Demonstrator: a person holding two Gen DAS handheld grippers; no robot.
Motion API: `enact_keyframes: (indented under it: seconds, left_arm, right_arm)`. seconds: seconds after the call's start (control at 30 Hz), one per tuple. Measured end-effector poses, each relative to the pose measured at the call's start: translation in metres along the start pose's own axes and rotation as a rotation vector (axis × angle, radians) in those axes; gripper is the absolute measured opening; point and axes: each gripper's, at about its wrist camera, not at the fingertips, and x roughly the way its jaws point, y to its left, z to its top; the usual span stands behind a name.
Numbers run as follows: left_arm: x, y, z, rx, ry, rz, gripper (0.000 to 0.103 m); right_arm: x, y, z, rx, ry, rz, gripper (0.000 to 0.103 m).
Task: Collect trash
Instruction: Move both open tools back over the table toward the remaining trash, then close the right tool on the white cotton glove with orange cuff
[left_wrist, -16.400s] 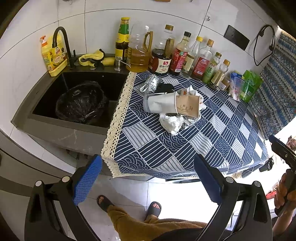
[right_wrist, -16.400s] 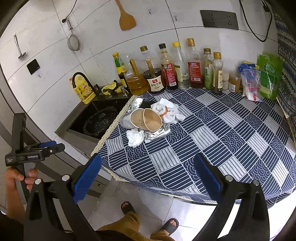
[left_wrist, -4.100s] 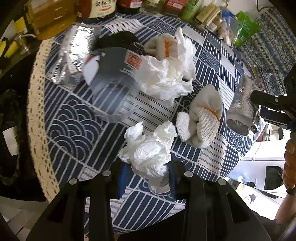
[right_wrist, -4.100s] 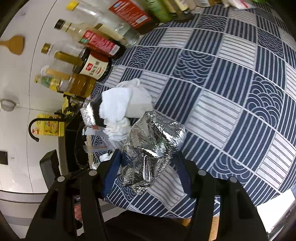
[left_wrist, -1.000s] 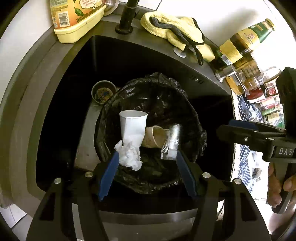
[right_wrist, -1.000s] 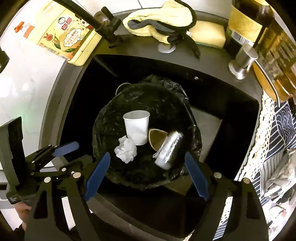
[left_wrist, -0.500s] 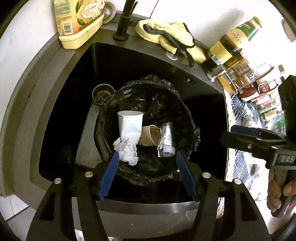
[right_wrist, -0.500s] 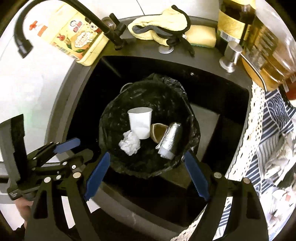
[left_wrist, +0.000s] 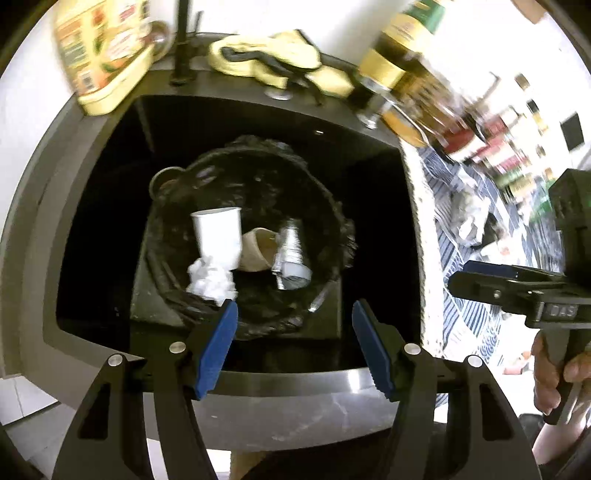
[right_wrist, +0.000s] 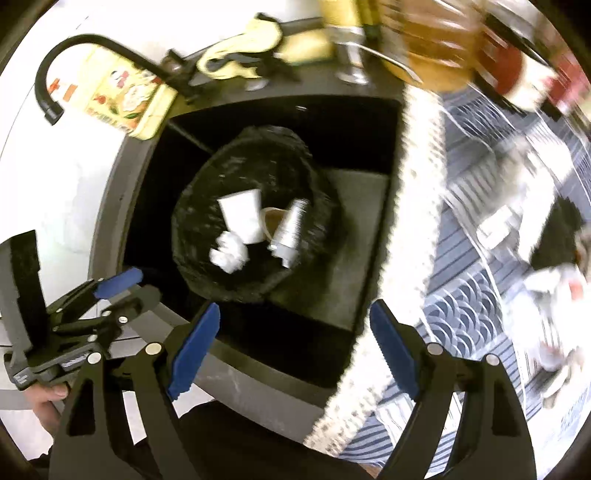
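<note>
Left wrist view: left gripper (left_wrist: 293, 332) fingers spread, holding nothing, over black trash bag (left_wrist: 325, 206) in sink (left_wrist: 37, 258). White cup (left_wrist: 218, 232), crumpled tissue (left_wrist: 210, 278), brown cup (left_wrist: 256, 251), foil wad (left_wrist: 291, 251) lay inside bag. Right gripper (right_wrist: 293, 341) fingers spread too, empty; blurred counter (right_wrist: 480, 314) at 3 o'clock

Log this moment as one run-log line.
left tongs: open, empty | right tongs: open, empty | trash bag: white cup, tissue, foil inside
</note>
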Motion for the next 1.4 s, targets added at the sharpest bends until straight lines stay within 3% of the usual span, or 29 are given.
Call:
enact_keyframes:
  seconds: [0.1, 0.4, 0.47, 0.73, 0.97, 1.23, 1.4]
  left_arm:
    - [0.004, -0.019, -0.001, 0.038, 0.001, -0.012, 0.069]
    - [0.028, -0.088, 0.002, 0.163, 0.034, -0.052, 0.07]
    - [0.032, -0.104, 0.004, 0.186, 0.034, -0.054, 0.074]
    - [0.043, -0.161, 0.015, 0.239, 0.028, -0.067, 0.075]
    - [0.049, -0.197, 0.02, 0.254, 0.028, -0.045, 0.075]
    - [0.054, -0.219, 0.021, 0.247, 0.035, -0.011, 0.075]
    - [0.057, -0.226, 0.023, 0.24, 0.036, 0.009, 0.075]
  right_arm:
    - [-0.009, -0.02, -0.016, 0.029, -0.01, -0.023, 0.083]
    - [-0.057, -0.104, -0.059, 0.202, -0.076, -0.091, 0.087]
    - [-0.07, -0.126, -0.067, 0.249, -0.096, -0.098, 0.087]
    - [-0.123, -0.213, -0.088, 0.379, -0.161, -0.165, 0.091]
    - [-0.13, -0.261, -0.096, 0.432, -0.145, -0.186, 0.091]
    - [-0.098, -0.294, -0.097, 0.489, -0.099, -0.103, 0.09]
    - [-0.087, -0.297, -0.092, 0.467, -0.077, -0.068, 0.076]
